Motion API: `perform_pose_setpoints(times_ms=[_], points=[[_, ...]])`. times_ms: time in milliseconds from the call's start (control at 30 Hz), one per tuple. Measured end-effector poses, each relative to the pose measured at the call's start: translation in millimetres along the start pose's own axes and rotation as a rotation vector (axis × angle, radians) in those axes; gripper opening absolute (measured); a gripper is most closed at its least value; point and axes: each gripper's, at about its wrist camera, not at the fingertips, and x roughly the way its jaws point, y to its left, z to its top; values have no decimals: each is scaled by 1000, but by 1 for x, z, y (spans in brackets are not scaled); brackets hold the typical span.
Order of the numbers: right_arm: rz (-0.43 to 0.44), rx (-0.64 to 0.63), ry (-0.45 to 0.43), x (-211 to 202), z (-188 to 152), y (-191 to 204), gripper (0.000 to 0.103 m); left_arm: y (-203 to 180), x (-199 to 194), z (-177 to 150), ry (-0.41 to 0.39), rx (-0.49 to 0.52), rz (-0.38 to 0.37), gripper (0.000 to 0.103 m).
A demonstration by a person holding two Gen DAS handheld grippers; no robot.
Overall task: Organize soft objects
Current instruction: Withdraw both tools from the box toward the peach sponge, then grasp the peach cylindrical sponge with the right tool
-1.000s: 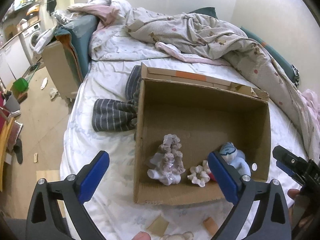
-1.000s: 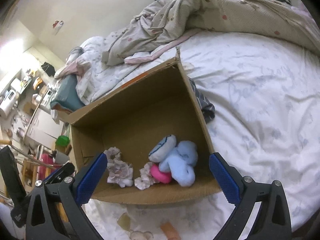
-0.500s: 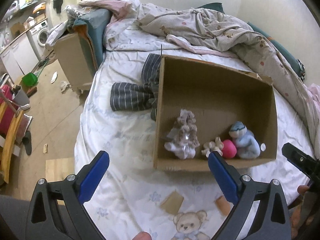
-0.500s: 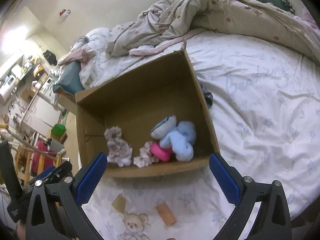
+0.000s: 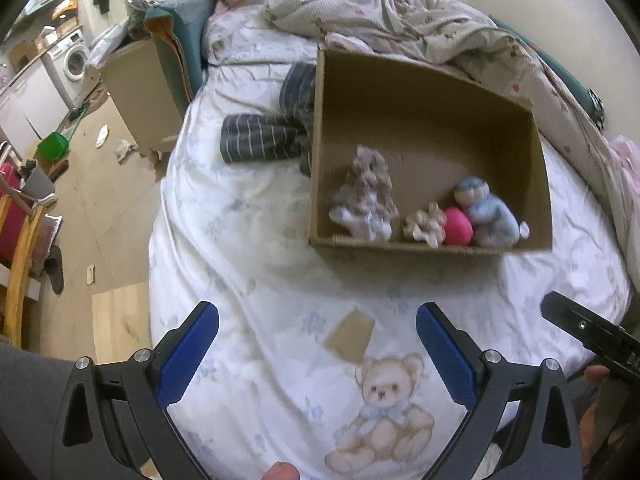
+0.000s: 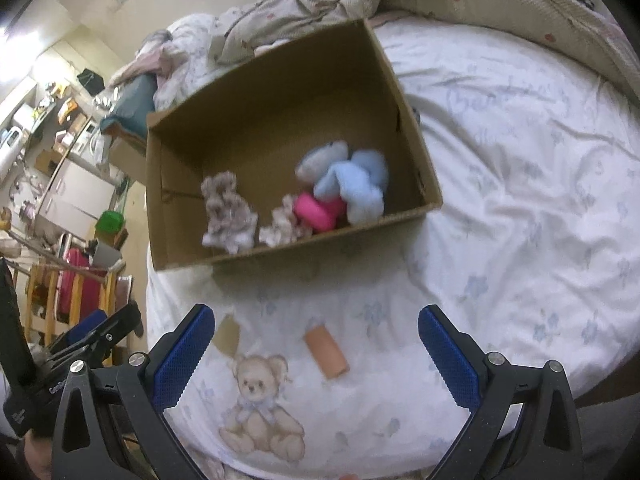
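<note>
Item: cardboard box (image 5: 430, 80), open-topped, at about 1 o'clock in the left wrist view, resting on the bed. Contents, lined along its near wall: frilly beige scrunchie bundle (image 5: 366, 196), small cream scrunchie (image 5: 426, 226), pink round piece (image 5: 457, 226), blue plush toy (image 5: 486, 218). These touch or nearly touch one another.

Item: left gripper (image 5: 318, 338), jaws spread wide, holding nothing. Right gripper (image 6: 316, 340), likewise spread and empty. Both hang over the sheet near the bed's foot, well apart from the box.

Risks, as we judge them: the tan card scrap (image 5: 350, 334) and the orange-brown cylinder (image 6: 326, 352) lie loose on the sheet at about 12 o'clock from the jaws; whether either counts as soft we cannot tell, so a wrong pick is possible. The bear (image 5: 386, 408) appears printed on the sheet; closing on it would only bunch fabric. The mattress yields, so a hard press could tilt the box.

Surface: white floral bedsheet (image 6: 520, 184), rumpled quilt (image 5: 400, 28) at 12 o'clock, striped dark garment (image 5: 260, 142) beside the box's left wall.

Room: washing machine (image 5: 74, 64) at 10 o'clock, cluttered floor.
</note>
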Motion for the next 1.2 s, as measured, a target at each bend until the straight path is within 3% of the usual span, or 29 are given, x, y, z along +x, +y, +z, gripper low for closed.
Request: perform_pose_setpoints(times_ms=[133, 200, 333, 500, 600, 800, 867, 933, 1067, 1133, 1200], points=[[4, -24, 87, 14, -11, 1, 103, -1, 9, -15, 49, 38, 45, 99], [-6, -34, 131, 22, -16, 0, 103, 3, 22, -23, 111, 40, 35, 99], [-18, -60, 287, 52, -31, 0, 103, 10, 42, -30, 175, 49, 59, 99], [-60, -145, 310, 66, -34, 17, 103, 23, 50, -32, 207, -3, 45, 99], [-84, -162, 335, 80, -31, 21, 83, 25, 48, -31, 199, -8, 44, 99], [-126, -208, 371, 104, -29, 29, 78, 25, 43, -24, 173, -18, 32, 99], [-141, -226, 370, 108, -29, 31, 68, 24, 42, -24, 172, -14, 24, 98], [-149, -236, 386, 113, -32, 32, 49, 22, 42, -25, 170, -2, 18, 96], [-159, -243, 385, 114, -32, 33, 32, 16, 37, -24, 143, 19, -4, 86], [-156, -238, 382, 112, -30, 28, 13, 13, 35, -23, 130, 31, -3, 85], [-143, -220, 368, 108, -27, 21, 9, 10, 34, -24, 124, 43, -12, 73]])
